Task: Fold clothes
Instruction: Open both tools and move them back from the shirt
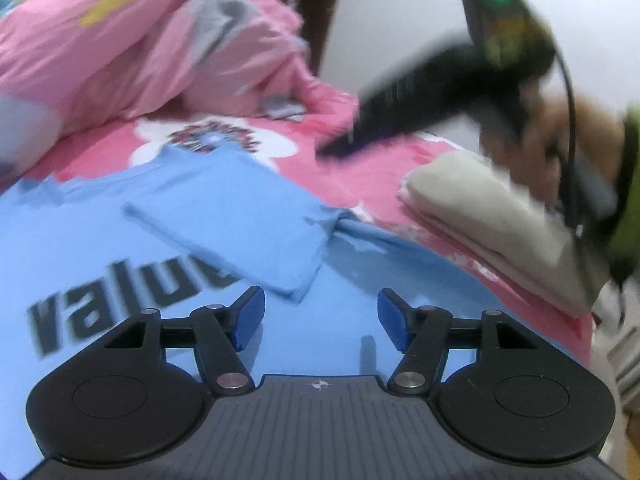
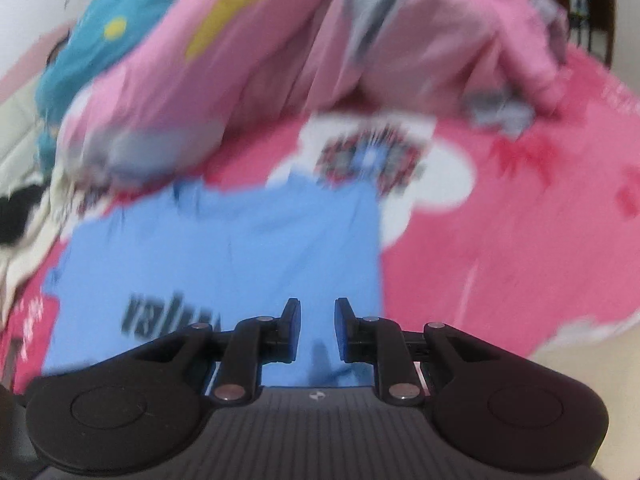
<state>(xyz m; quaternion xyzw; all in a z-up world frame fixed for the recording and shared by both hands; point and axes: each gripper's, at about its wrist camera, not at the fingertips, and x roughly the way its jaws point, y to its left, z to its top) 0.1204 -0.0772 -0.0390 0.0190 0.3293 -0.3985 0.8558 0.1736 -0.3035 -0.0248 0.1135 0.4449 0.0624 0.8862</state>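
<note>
On the bed, over a pink sheet (image 1: pixel 360 168) printed with a white flower, a blue shirt (image 1: pixel 120 240) lies spread out, filling the lower left of the left wrist view. Black letters cross its front, and one sleeve (image 1: pixel 240 232) is folded inward over the body, its hem ending just above the left hand-held gripper (image 1: pixel 320 320). That gripper hangs over the shirt at the bottom of the frame with its blue pads (image 1: pixel 250 322) well apart and nothing between them; it is open and holds no cloth.

In the upper right of the same view the right hand-held gripper (image 1: pixel 340 146) shows blurred, a black body slanting down toward the sheet, with a green light on its top and a hand (image 1: pixel 560 148) around the handle. Below it, at the right edge, a folded stack of pale clothes (image 1: pixel 500 220) rests on the sheet, apart from the blue shirt.

A heap of pink bedding (image 1: pixel 140 40) with grey and yellow patches fills the upper left, behind the shirt.

In the right wrist view the right hand-held gripper (image 2: pixel 317 328) sits at the bottom centre above the shirt (image 2: pixel 240 248), near its right edge. Its pads (image 2: pixel 294 330) stand a narrow gap apart, with only the shirt's surface visible through the gap and no cloth pinched. The pink sheet (image 2: pixel 520 240) spreads to the right, and the pink bedding (image 2: pixel 280 60) lies across the top, all blurred.
</note>
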